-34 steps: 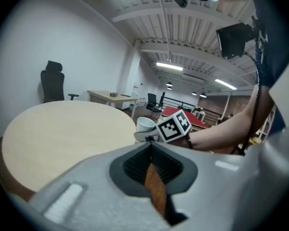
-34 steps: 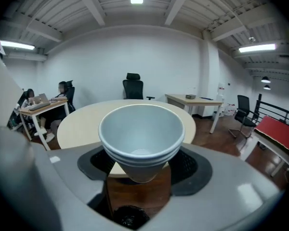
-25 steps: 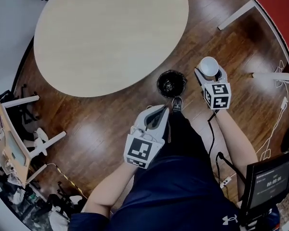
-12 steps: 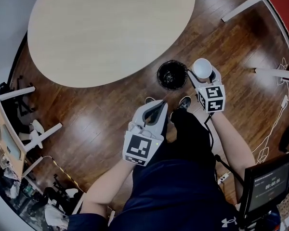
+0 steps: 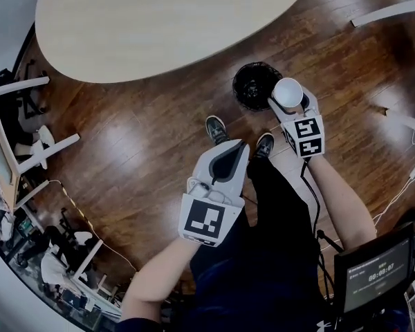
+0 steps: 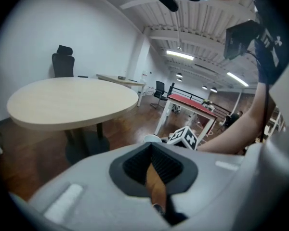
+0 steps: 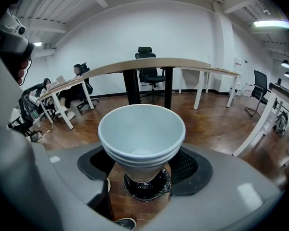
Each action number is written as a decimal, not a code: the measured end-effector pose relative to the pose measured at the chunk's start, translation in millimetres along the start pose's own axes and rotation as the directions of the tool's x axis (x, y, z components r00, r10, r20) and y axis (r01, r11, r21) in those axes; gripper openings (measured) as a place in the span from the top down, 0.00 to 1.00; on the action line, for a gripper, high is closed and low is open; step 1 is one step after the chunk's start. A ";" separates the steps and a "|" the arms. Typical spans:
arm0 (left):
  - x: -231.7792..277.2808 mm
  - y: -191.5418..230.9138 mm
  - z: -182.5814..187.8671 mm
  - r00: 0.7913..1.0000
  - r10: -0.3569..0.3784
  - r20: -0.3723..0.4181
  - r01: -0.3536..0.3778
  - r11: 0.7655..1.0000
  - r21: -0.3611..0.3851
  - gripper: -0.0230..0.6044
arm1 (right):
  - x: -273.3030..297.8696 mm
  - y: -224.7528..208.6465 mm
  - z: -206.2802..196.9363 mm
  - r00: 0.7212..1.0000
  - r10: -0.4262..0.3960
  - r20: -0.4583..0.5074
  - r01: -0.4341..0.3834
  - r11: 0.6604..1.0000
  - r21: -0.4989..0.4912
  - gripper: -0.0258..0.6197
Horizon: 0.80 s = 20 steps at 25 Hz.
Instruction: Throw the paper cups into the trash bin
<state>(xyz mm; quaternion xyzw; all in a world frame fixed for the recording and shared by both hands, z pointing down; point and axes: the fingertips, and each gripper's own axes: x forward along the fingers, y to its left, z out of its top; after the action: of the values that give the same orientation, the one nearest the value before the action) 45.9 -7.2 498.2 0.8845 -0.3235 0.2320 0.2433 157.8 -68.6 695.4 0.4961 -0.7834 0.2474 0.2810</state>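
Right tool [image 5: 288, 99] first: its jaws stand wide apart and they are clamped on the paper cups [image 5: 288, 92], which are white and mouth up, with the pads pressing the lower wall from either side. Seen along the jaws, the rim shows doubled ridges. It looks like a nested stack rather than one cup, though I can't count them.

And there's the trash bin [image 5: 254, 85], a small round black one with a dark liner. It stands on the wooden floor [image 5: 145, 151], just off the near edge of the round worktop [image 5: 159, 19]. From above, the cups sit at the bin's right rim and overlap it. Looking along the right tool's own jaws, the bin's mouth shows directly under the base of the cups. The cups are held up in the air above the bin, not inside it.

The left tool [image 5: 234, 151] is well apart from all that, nearer the person and to the left of the cups. It hangs over the floor beside the person's shoes [image 5: 216, 128]. Its jaws are pressed together with nothing gripped, and only a thin slit of floor shows between the pads. In its own view, the right tool's marker cube and a sliver of white rim peep over its body on the far side. A small screen [image 5: 373, 272] glows at the near right.
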 end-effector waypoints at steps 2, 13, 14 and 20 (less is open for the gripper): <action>1.8 -14.3 -2.6 1.000 0.010 0.009 -0.010 0.999 -0.030 0.96 | -3.8 -1.8 -12.9 1.000 0.016 -0.019 -0.016 1.000 -0.008 0.44; 2.6 6.0 -83.2 1.000 -0.018 0.016 0.018 0.999 -0.039 0.96 | 41.3 3.2 -58.0 1.000 0.021 -0.007 -0.021 1.000 -0.022 0.44; 4.2 12.4 -88.9 1.000 -0.009 0.020 0.010 0.999 -0.036 0.96 | 50.6 4.0 -60.2 1.000 0.022 0.001 -0.022 0.999 -0.024 0.44; 34.8 66.6 -136.2 0.993 0.109 0.037 -0.106 0.991 -0.077 0.96 | 116.7 8.8 -95.6 0.997 0.080 0.007 -0.079 0.994 -0.079 0.44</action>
<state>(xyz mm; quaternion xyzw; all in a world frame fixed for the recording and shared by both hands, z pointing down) -10.3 11.1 642.0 0.8606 -0.3840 0.2144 0.2569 127.5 -76.0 843.3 0.4543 -0.8131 0.2248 0.2862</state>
